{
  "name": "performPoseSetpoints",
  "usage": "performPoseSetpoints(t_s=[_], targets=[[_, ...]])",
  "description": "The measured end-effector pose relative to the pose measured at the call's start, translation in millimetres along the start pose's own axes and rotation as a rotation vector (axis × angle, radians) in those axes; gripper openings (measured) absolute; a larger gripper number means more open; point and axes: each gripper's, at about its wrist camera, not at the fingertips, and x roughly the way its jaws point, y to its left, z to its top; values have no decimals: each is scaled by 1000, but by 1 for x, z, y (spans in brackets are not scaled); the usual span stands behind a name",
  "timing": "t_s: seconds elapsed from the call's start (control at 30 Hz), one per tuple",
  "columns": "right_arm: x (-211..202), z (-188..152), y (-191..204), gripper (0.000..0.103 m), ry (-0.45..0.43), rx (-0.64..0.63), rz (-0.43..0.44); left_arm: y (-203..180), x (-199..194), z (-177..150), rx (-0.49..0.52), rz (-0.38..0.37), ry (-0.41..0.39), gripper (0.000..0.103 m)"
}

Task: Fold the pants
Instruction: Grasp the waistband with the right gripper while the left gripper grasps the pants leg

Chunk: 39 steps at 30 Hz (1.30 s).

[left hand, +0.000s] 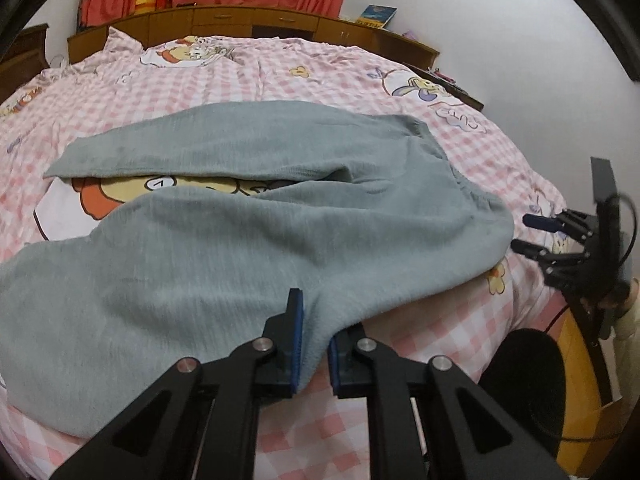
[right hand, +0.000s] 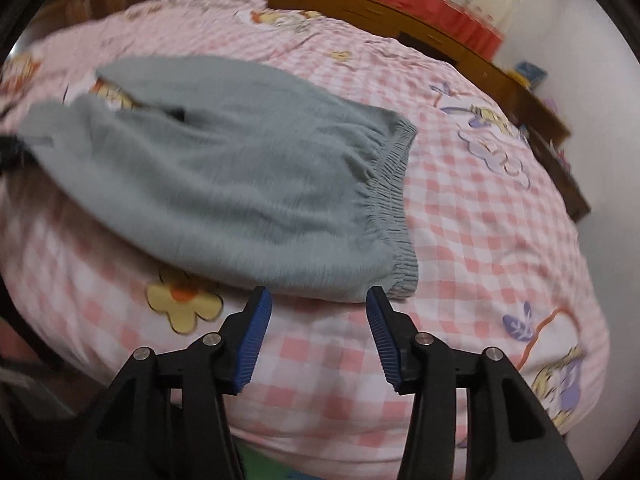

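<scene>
In the left wrist view, your left gripper (left hand: 314, 340) has its jaws drawn narrow on a fold of the grey pants (left hand: 240, 216), the cloth pinched between the blue pads (left hand: 295, 344). The pants lie across the near side of the bed (left hand: 460, 344), the nearer leg spilling over the near edge, the other leg stretching towards the left edge with a strip of cartoon sheet showing between them. The cloth looks soft, light and limp, so expect it to sag and drag from any single pinch; I judge seams, hems and the waistband the surest holds. Your right gripper (left hand: 520, 234) sits at the right, just off the waist end, pads apart with nothing between them.

In the right wrist view, which is blurred, your right gripper (right hand: 319, 320) stands half open and empty. The elastic waistband (right hand: 394, 200) lies just beyond the fingertips, its near corner by the right finger, close to the bed's near edge. Take that gathered, thicker corner.
</scene>
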Motion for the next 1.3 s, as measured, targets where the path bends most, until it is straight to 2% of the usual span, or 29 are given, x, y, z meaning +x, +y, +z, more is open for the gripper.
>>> performPoseSetpoints(t_s=[0.1,0.23,0.3,0.47,0.5,0.57,0.6,0.63,0.67,0.73,0.8,0.87,1.03,1.3], targets=[[8,1,8,50,-10,-89,-64,1,-2,2,-21,-7,-4,11],[22,-2,15,50,20,-199,-83,-1,-6,4,-12,2,-20,11],[26,-5,16,50,10,-230,-127,-1,-5,5,-19,1,-19,11],[43,-5,-1,50,-26,-164,-181,1,6,-1,-21,33,-4,13],[46,-3,-5,50,-32,-149,-185,2,9,-2,-23,44,-1,15],[52,-1,-12,48,-44,-112,-171,4,14,-6,-16,82,-7,28],[53,-1,-14,43,-51,-98,-168,4,16,-7,-11,101,-12,33],[53,0,-17,37,-57,-75,-165,5,18,-8,-8,122,-21,43],[53,1,-18,35,-61,-57,-162,7,20,-9,-16,153,-40,53],[49,1,-24,25,-85,-4,-145,12,23,-11,-38,183,-59,58],[44,1,-31,22,-102,57,-122,16,23,-11,-51,175,-69,51],[38,2,-36,17,-125,110,-102,17,19,-10,-58,105,-69,13],[20,7,-36,8,-185,142,-116,4,-13,-11,12,59,-121,7],[-5,0,-42,7,-238,207,-110,-9,-63,-18,30,-26,-138,4]])
